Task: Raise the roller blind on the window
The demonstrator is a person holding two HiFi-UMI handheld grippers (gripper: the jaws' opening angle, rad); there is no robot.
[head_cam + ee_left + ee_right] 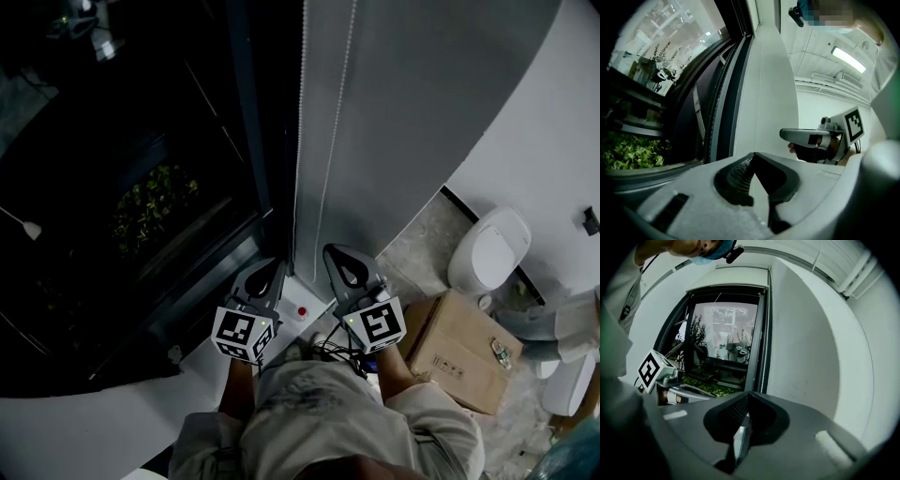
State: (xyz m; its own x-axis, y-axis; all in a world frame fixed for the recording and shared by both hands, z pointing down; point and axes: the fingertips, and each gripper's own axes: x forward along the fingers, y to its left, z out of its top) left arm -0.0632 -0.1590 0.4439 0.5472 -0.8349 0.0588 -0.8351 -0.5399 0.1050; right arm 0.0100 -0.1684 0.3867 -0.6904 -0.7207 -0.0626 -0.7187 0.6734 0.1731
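The window (141, 169) fills the left of the head view, dark, with its glass uncovered. In the right gripper view the blind's white housing (731, 278) sits along the top of the window frame. The white bead chain (323, 187) hangs in two strands down the grey wall beside the frame, also seen as the chain (764, 352). My left gripper (270, 266) and right gripper (339, 251) are side by side at the chain's lower end and point at the wall. Both have their tips together, left gripper (752, 154) and right gripper (747, 394). I see no chain between either pair.
A cardboard box (464, 352) lies on the floor to the right, with a white toilet (487, 248) behind it. A small red-topped object (302, 311) sits on the sill between the grippers. Green plants (155, 202) show outside the glass.
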